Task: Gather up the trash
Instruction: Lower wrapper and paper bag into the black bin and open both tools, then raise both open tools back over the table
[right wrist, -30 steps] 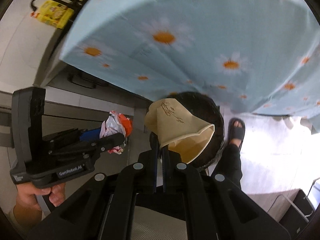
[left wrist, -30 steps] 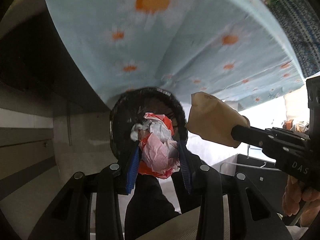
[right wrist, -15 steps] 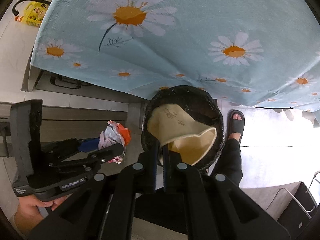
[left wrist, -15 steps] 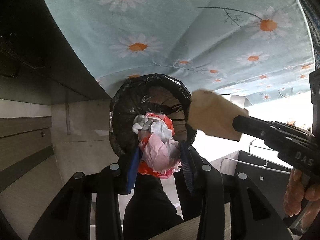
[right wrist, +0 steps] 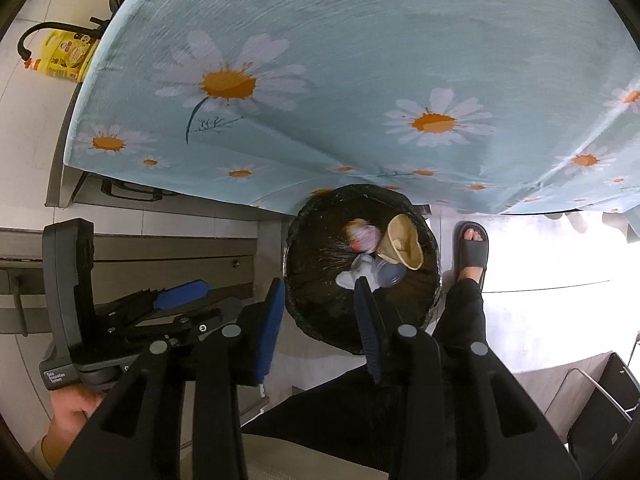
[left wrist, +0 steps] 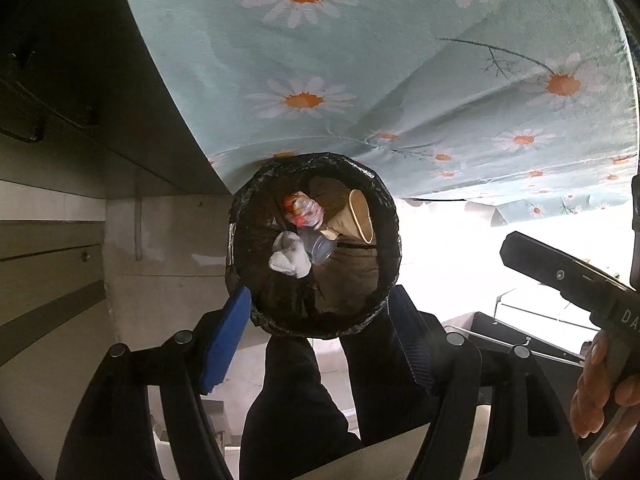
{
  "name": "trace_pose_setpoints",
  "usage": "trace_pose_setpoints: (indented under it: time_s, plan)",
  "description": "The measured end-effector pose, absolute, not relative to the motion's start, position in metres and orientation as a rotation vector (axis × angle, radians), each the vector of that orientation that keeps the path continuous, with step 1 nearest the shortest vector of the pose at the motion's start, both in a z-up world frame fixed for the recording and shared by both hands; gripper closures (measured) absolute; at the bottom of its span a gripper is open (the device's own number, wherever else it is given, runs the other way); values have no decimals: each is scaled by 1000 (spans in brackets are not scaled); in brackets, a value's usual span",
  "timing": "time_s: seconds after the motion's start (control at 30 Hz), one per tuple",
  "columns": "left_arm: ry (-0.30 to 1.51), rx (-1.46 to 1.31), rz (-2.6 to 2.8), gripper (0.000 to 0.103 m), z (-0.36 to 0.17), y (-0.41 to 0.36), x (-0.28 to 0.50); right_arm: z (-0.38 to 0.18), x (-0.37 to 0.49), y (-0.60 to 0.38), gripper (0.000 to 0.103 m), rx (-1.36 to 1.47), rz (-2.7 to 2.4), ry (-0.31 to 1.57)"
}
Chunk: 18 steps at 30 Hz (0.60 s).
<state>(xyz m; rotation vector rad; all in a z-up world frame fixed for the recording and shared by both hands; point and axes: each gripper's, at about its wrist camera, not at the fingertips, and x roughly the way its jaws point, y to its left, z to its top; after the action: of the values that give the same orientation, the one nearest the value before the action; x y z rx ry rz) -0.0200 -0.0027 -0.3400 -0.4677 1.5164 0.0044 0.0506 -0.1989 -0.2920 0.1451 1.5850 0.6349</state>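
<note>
A round bin with a black liner stands on the floor below both grippers. Inside it lie a tan paper cup, a red-and-pink wrapper, a white crumpled tissue and a clear plastic cup. My left gripper is open and empty, with blue pads on either side of the bin. It also shows in the right wrist view. My right gripper is open and empty above the bin's near rim.
A table with a light blue daisy tablecloth hangs over the far side of the bin. A person's dark trouser leg and sandalled foot stand beside it. A yellow bottle lies at the upper left. Grey cabinets run along the left.
Both grippers have opened. The red-and-pink wrapper and the tan paper cup have dropped into the bin. Both grippers have risen above the bin.
</note>
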Motion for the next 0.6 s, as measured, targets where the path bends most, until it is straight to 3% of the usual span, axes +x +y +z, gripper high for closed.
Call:
trace_pose_setpoints:
  time_s: [0.53, 0.6]
  plan:
    - [1429, -447, -24, 34, -294, 3, -18, -253, 47, -206, 61, 168, 635, 1521]
    - [1417, -437, -26, 34, -286, 3, -18, -242, 46, -209, 50, 179, 635, 1500]
